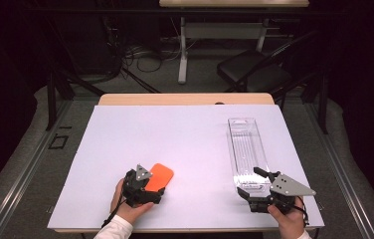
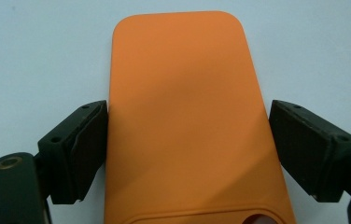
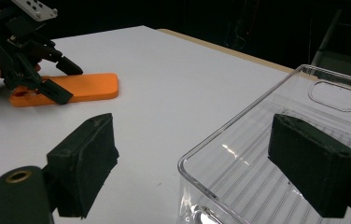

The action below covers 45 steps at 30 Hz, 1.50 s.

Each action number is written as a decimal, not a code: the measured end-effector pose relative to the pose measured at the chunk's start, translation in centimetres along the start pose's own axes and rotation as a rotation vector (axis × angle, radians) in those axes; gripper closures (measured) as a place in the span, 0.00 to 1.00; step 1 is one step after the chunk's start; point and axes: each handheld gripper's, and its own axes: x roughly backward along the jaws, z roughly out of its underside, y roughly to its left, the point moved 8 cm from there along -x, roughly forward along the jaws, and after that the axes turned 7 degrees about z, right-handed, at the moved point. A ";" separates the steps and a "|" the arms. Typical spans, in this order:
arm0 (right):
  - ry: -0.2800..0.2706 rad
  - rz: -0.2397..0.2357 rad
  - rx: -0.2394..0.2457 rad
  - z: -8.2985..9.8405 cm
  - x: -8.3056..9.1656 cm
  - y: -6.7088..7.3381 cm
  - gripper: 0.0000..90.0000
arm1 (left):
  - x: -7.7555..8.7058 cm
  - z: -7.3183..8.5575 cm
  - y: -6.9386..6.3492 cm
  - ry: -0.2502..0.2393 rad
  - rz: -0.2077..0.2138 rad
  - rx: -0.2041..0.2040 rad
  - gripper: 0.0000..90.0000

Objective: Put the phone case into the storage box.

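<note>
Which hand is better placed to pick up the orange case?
Left. The left hand-held gripper already straddles the orange phone case, one jaw on each long edge. The right hand-held gripper sits across the table at the near end of the clear plastic bin.

A white tabletop (image 1: 185,144) is carrying two things: an orange case (image 1: 159,175) is lying flat at seven o'clock, and a clear bin (image 1: 247,149) is sitting at four o'clock.

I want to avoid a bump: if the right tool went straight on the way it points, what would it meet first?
Probably the clear plastic bin: its near rim sits between the right tool jaws already.
</note>
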 end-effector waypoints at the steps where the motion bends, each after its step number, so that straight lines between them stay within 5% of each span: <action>1: 0.000 0.000 0.000 0.0 0.0 0.0 0.16 | 0.0 0.0 0.0 0.000 0.000 0.000 0.16; 16: 0.004 0.000 -0.003 0.1 0.0 0.0 0.16 | 0.2 -0.4 0.2 0.071 -0.018 0.005 0.17; 21: 0.005 0.001 -0.006 0.1 -0.1 0.0 0.16 | 0.7 -0.6 0.3 0.094 -0.018 0.051 0.17; 35: 0.011 0.004 -0.013 0.2 -0.2 0.0 0.16 | 2.6 -2.9 0.5 0.063 -0.006 0.049 0.17; 45: 0.005 0.007 -0.013 0.2 -0.2 0.0 0.16 | 4.4 -5.8 0.1 0.031 0.012 0.008 0.17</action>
